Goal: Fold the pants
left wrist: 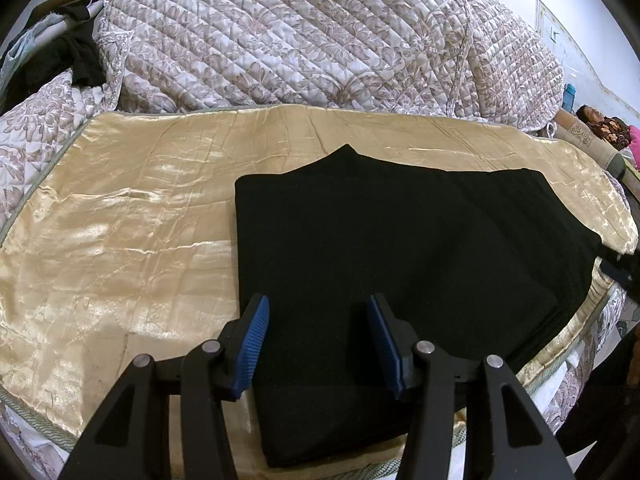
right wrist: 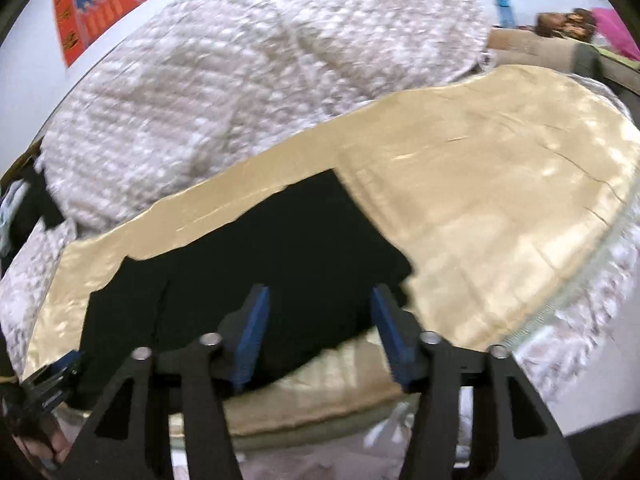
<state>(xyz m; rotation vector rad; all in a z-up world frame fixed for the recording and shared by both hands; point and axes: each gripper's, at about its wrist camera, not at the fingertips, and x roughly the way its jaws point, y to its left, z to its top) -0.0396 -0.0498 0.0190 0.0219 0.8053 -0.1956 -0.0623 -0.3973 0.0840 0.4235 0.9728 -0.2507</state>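
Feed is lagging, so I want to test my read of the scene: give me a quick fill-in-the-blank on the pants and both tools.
1. The pants are ____ in colour.
2. They lie on a shiny ____-coloured cloth.
3. The left tool has its jaws ____, gripping nothing.
4. The pads of the right tool are ____ in colour.

Missing words: black; gold; open; blue

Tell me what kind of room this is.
Likely a bedroom at home: black pants lie on a gold satin cloth spread over a bed, with a quilted floral bedspread heaped behind.
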